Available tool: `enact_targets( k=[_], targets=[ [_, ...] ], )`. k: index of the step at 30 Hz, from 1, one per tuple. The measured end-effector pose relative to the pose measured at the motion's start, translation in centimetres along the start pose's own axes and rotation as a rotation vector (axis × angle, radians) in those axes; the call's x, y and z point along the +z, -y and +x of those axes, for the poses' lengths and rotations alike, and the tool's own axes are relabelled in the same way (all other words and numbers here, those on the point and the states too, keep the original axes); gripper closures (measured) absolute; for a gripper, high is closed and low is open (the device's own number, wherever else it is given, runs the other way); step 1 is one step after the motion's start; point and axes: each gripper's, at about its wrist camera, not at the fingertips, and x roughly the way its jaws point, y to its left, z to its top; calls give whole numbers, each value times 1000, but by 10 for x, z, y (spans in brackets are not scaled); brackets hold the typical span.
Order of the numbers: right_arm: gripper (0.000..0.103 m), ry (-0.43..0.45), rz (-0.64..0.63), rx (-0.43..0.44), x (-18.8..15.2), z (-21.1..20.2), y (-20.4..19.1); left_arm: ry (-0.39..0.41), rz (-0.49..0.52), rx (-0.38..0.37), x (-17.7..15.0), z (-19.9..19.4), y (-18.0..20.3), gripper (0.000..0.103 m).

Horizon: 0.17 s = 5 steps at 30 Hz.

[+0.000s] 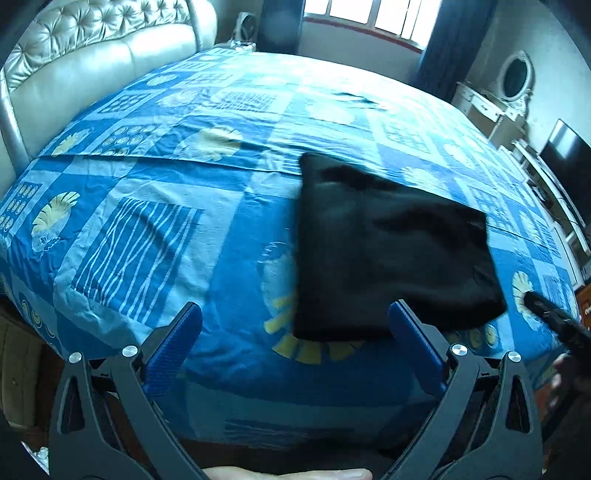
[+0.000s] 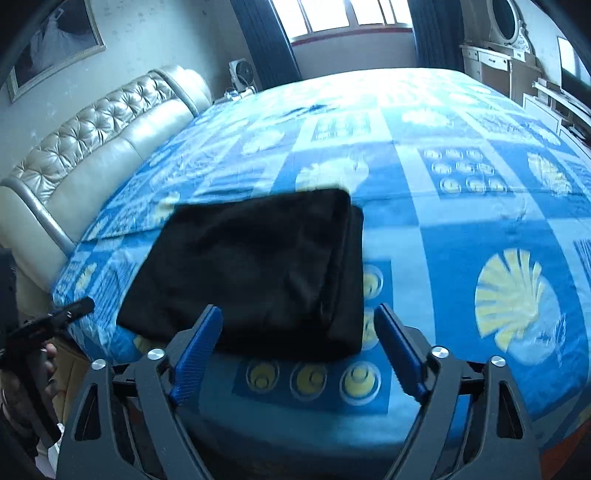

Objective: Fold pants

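While both grippers, left gripper (image 1: 293, 317) and right gripper (image 2: 297, 319), angle downward with jaws spread and empty, folded black pants (image 2: 255, 273) lie on the bedsheet (image 2: 461, 229); holders' hands mostly cropped.

Pants (image 1: 391, 254): folded into a compact stack, lying on the bed (image 1: 155, 192) near its front edge.
Left gripper (image 1: 295, 325): above the bed's front edge, to the left of the pants; right fingertip just before the stack's near edge.
Right gripper (image 2: 299, 328): before the stack's near right corner, apart from the cloth.
Headboard (image 2: 85, 147): along the bed's left side.
Window (image 2: 343, 14): behind the bed's far end.
Dresser (image 2: 491, 62): right of the far end.
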Motion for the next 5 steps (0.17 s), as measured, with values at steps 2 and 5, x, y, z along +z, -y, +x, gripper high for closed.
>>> enact_targets(
  k=[2,5],
  targets=[
    [14,61,-7,-26,38,11,10,-31,-25,21,27,29,-30,2],
    [11,61,-66,-95,97,57,24,-53,-108,122,75,81,-86,2]
  ],
)
